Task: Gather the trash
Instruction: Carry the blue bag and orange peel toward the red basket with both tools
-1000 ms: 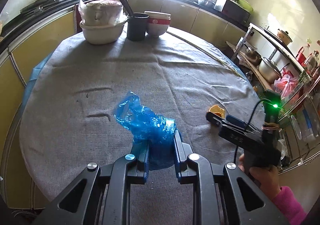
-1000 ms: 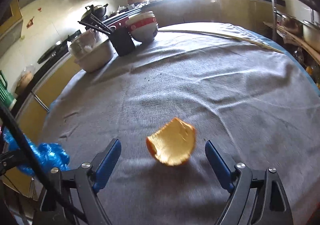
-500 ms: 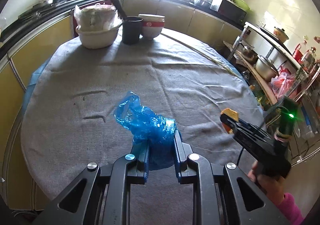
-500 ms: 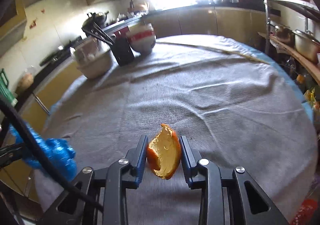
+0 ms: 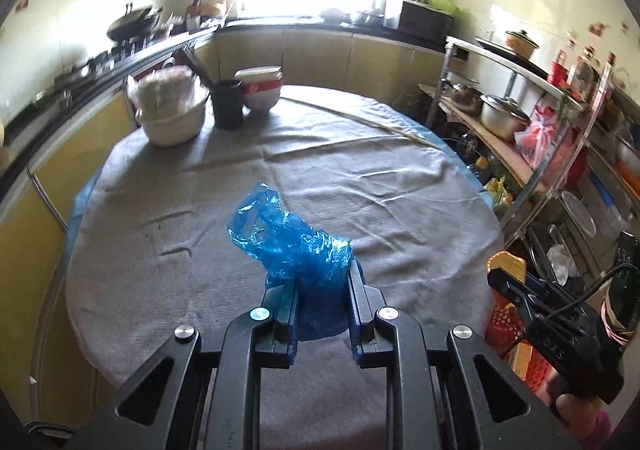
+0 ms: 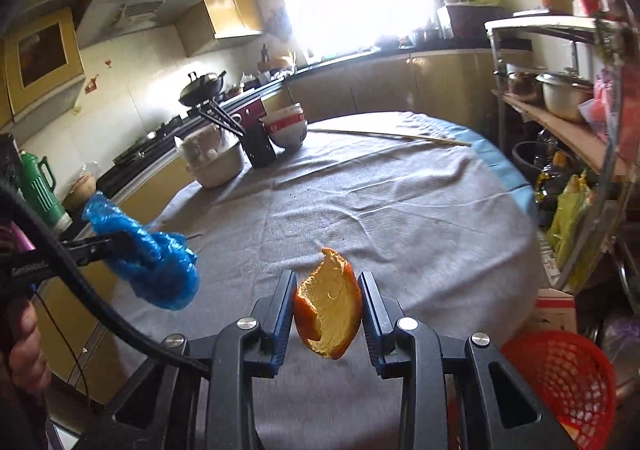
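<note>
A: Left gripper (image 5: 322,282) clenched on the crumpled blue plastic bag (image 5: 292,246) above the grey tablecloth (image 5: 248,178); bag hides its pads.

B: Right gripper (image 6: 326,308) grips the orange peel (image 6: 329,308); red basket (image 6: 568,378) cut off below; lettering on the other gripper possibly "DAS"; bowls (image 6: 286,126) far back.

red basket (image 6: 560,378) cut off by frame edge.

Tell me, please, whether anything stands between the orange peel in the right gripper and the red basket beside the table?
Nothing visible does. The right gripper holds the orange peel clear above the grey tablecloth; the red basket sits low to its right, past the table edge, mouth open.
</note>
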`<action>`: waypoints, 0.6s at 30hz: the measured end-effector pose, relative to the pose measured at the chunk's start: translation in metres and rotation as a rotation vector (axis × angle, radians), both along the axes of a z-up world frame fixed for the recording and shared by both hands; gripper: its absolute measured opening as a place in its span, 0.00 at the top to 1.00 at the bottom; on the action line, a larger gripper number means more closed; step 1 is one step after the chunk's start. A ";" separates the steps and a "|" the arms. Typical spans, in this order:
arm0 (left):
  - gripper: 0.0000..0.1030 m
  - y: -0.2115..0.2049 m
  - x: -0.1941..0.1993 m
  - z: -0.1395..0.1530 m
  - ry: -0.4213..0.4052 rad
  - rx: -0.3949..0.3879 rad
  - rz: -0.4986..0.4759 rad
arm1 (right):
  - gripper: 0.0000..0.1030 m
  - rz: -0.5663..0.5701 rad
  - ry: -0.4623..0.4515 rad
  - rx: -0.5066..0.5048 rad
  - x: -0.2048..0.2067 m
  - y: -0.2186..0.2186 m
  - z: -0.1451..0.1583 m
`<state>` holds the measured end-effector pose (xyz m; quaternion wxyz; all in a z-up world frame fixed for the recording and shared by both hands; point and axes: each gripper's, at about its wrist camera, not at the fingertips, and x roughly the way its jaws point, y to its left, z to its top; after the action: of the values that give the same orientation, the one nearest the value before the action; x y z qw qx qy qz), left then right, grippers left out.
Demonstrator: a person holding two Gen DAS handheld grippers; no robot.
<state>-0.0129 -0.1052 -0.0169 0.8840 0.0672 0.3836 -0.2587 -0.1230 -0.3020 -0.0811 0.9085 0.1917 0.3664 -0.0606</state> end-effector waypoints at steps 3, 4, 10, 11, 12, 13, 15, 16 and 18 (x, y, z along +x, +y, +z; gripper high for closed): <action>0.79 -0.010 -0.024 0.010 -0.052 0.021 -0.018 | 0.67 -0.013 -0.029 -0.003 -0.023 -0.003 0.011; 0.79 -0.013 -0.032 0.012 -0.067 0.029 -0.022 | 0.67 -0.020 -0.042 -0.003 -0.032 -0.004 0.016; 0.79 -0.030 -0.077 0.025 -0.167 0.089 -0.051 | 0.67 -0.056 -0.113 0.006 -0.073 -0.011 0.035; 0.79 -0.033 -0.085 0.027 -0.184 0.096 -0.058 | 0.67 -0.061 -0.125 0.007 -0.080 -0.012 0.038; 0.79 -0.036 -0.091 0.028 -0.197 0.102 -0.064 | 0.67 -0.068 -0.140 0.006 -0.088 -0.014 0.041; 0.79 -0.040 -0.098 0.029 -0.209 0.110 -0.069 | 0.67 -0.072 -0.149 0.005 -0.094 -0.015 0.043; 0.79 -0.047 -0.110 0.030 -0.229 0.125 -0.081 | 0.67 -0.081 -0.167 0.006 -0.107 -0.018 0.047; 0.79 -0.051 -0.116 0.031 -0.235 0.131 -0.087 | 0.67 -0.087 -0.175 0.007 -0.114 -0.019 0.049; 0.79 -0.059 -0.127 0.031 -0.249 0.146 -0.101 | 0.67 -0.099 -0.187 0.009 -0.126 -0.024 0.052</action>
<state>-0.1401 -0.1640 0.0144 0.9033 0.1819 0.2851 -0.2639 -0.2494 -0.3258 -0.0289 0.9337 0.2183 0.2705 -0.0856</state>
